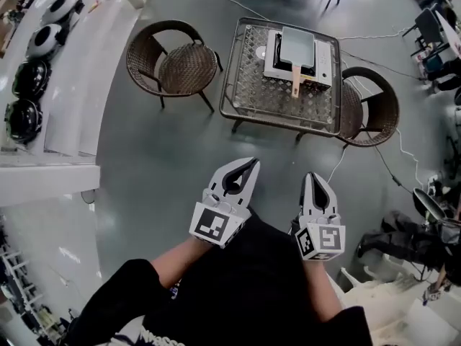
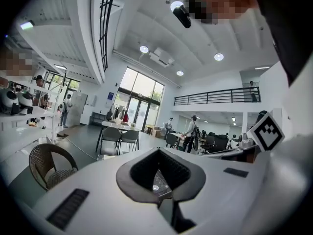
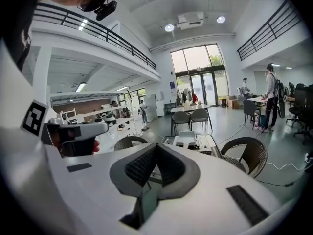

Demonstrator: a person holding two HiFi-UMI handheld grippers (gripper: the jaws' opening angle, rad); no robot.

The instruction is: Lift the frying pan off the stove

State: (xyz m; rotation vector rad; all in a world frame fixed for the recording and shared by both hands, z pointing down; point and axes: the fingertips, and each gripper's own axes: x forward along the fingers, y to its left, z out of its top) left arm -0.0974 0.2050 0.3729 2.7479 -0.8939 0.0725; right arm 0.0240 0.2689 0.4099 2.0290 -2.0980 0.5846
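Observation:
A grey square frying pan (image 1: pixel 297 49) with a wooden handle sits on a white stove (image 1: pixel 325 68) on the glass-topped table (image 1: pixel 277 103) at the top of the head view. Both grippers hover over the grey floor well short of the table, close to my body. My left gripper (image 1: pixel 252 163) has its jaw tips together and holds nothing, as does my right gripper (image 1: pixel 315 176). In the right gripper view the stove and pan (image 3: pixel 188 140) show small, far beyond the closed tips (image 3: pixel 156 146). The left gripper view (image 2: pixel 159 150) shows no pan.
Wicker chairs stand left (image 1: pixel 176 63) and right (image 1: pixel 374 107) of the table. A white shelf with round black-and-white devices (image 1: pixel 36 42) runs along the left. Cables (image 1: pixel 392 164) trail over the floor at the right. Open grey floor lies between me and the table.

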